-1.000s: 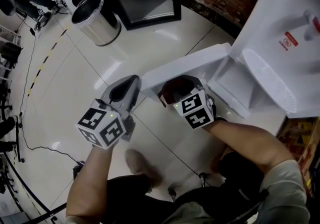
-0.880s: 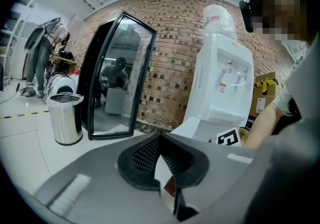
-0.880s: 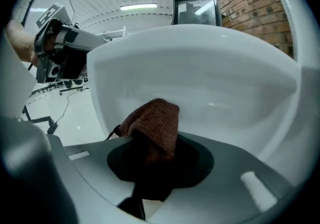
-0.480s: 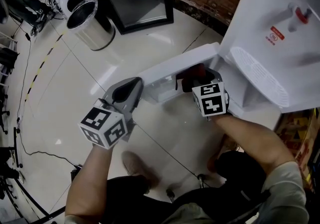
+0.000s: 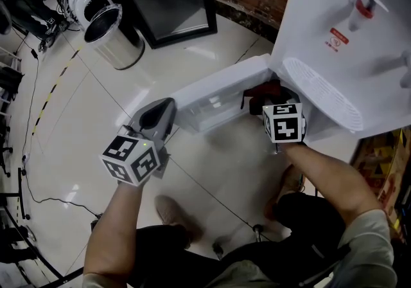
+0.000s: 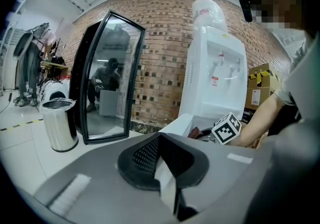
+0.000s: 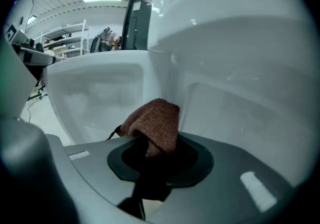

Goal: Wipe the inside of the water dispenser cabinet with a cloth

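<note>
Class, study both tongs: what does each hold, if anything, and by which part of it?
The right tongs grip the brown cloth by a bunched fold, its free end poking out ahead. The left tongs are shut and hold nothing.

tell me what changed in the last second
The right tool, shut on the brown cloth, moved right along the open door toward the cabinet opening of the water dispenser. It kept its grip on the cloth. The left tool stayed shut and empty near the door's outer end, and the door stayed open.
</note>
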Tool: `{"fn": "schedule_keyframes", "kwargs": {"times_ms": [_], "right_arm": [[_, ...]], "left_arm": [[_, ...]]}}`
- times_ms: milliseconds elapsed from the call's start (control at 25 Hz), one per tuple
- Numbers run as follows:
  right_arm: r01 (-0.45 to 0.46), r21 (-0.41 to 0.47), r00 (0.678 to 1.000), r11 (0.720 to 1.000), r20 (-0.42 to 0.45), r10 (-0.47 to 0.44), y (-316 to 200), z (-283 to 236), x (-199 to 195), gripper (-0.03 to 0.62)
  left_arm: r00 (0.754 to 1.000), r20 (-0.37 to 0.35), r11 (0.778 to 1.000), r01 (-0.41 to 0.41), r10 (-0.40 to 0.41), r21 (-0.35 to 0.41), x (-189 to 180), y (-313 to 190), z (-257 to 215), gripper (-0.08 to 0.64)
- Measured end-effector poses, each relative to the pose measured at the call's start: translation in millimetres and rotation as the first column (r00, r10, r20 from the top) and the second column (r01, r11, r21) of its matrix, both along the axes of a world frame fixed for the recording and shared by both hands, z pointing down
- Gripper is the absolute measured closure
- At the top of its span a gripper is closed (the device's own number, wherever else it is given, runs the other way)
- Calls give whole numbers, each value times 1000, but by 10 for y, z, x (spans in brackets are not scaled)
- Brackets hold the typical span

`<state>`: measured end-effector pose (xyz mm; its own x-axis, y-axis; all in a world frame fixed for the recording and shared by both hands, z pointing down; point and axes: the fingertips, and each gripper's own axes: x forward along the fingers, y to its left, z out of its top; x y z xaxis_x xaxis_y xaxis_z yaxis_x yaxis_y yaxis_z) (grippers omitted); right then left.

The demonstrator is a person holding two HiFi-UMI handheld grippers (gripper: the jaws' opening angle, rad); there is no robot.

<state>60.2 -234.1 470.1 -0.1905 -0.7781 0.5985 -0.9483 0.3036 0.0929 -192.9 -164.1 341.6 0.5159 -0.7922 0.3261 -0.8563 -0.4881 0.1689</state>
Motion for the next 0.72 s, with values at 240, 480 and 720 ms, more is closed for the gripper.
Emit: {"fn": "schedule_keyframes", "kwargs": {"times_ms": [240,480,720], "right_arm": [[-31,1,999,1000,-25,31,-92,20,137,480],[164,-22,986,986,5,-164,226,40,-450,480],[573,-2,816,820,93,-570,898,15,-1832,479]], "left_arm": [[1000,-1,1000,-1,1,2,-9,-39,6,549],[1000,0,1000,-15,15,5,-18,-74,1,549],[999,0,999,-36,36,14,-34,-98,-2,549]]}}
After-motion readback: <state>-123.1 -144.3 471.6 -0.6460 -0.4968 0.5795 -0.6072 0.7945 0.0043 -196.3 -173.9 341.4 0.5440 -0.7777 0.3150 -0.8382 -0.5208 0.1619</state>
